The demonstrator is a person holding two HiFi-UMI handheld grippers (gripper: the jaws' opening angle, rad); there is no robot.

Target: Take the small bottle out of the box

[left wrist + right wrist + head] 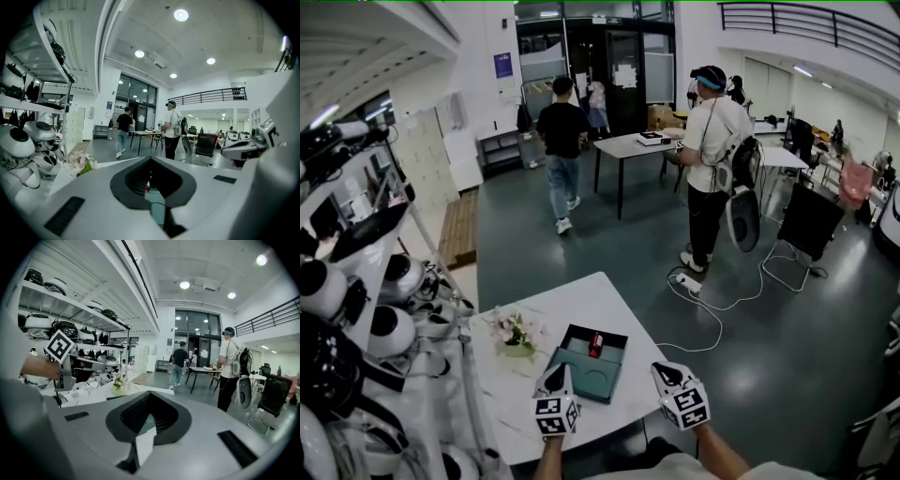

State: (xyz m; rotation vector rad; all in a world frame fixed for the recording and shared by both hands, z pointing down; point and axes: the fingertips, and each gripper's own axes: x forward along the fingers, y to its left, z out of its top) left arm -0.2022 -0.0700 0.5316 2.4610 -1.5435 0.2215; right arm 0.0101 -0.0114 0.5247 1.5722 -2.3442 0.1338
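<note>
An open teal box (592,367) lies on the white table (609,302), its dark lid part toward the far side. A small red bottle (596,344) lies inside it near the far end. My left gripper (557,372) hovers at the box's near left corner, jaws shut with nothing held. My right gripper (665,371) hangs just right of the box, over the table's right edge, also shut and empty. In the left gripper view, a sliver of the red bottle (148,188) and teal box (157,207) shows below the closed left gripper (151,159). In the right gripper view, the shut right gripper (151,394) points past the table.
A vase of pale flowers (517,334) stands on the table left of the box. Shelves with white helmet-like heads (389,330) crowd the left side. Two people (712,159) stand by a far table (630,145). A white cable (712,309) crosses the floor.
</note>
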